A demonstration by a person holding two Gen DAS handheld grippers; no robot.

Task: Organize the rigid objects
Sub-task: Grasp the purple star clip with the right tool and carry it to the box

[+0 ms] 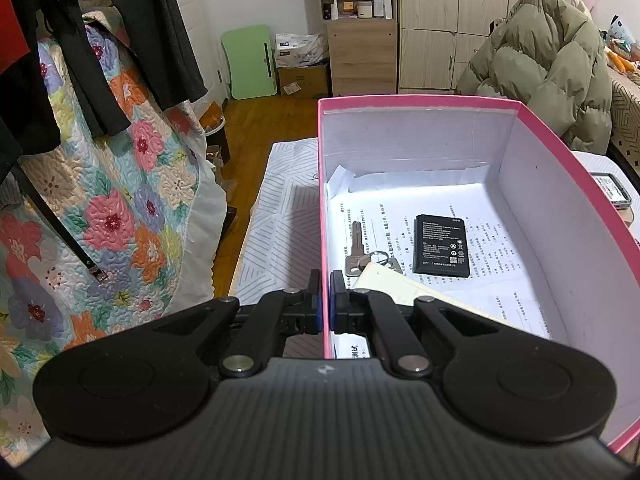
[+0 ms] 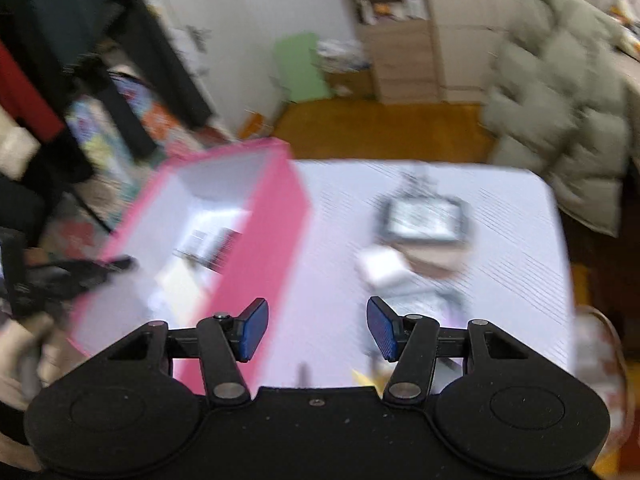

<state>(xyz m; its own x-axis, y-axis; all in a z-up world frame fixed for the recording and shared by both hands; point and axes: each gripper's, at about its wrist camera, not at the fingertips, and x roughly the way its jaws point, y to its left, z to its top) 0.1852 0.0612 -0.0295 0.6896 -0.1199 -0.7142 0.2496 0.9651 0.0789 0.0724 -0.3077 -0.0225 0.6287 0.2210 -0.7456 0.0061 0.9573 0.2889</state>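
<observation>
Left gripper (image 1: 326, 304): jaws clamped on the pink box's (image 1: 560, 152) left wall.
Right gripper (image 2: 318, 330): jaws apart, empty, above the table (image 2: 500, 208).
Box contents: battery (image 1: 440, 246), key (image 1: 355, 250).

Both hand-held grippers are matte black plastic: left hand-held gripper (image 1: 325, 300), right hand-held gripper (image 2: 318, 330), blue ribbed pads (image 2: 382, 330), silver pivot screws (image 2: 405, 391).

Box (image 1: 420, 102) center-right in left wrist view, on table (image 1: 280, 208); inside on paper lining: key (image 1: 355, 248) left, battery (image 1: 440, 246) right, card (image 1: 404, 284) overlapping key's ring end. Bedspread (image 1: 120, 200) at left, jacket (image 1: 552, 60) upper right behind box.
</observation>
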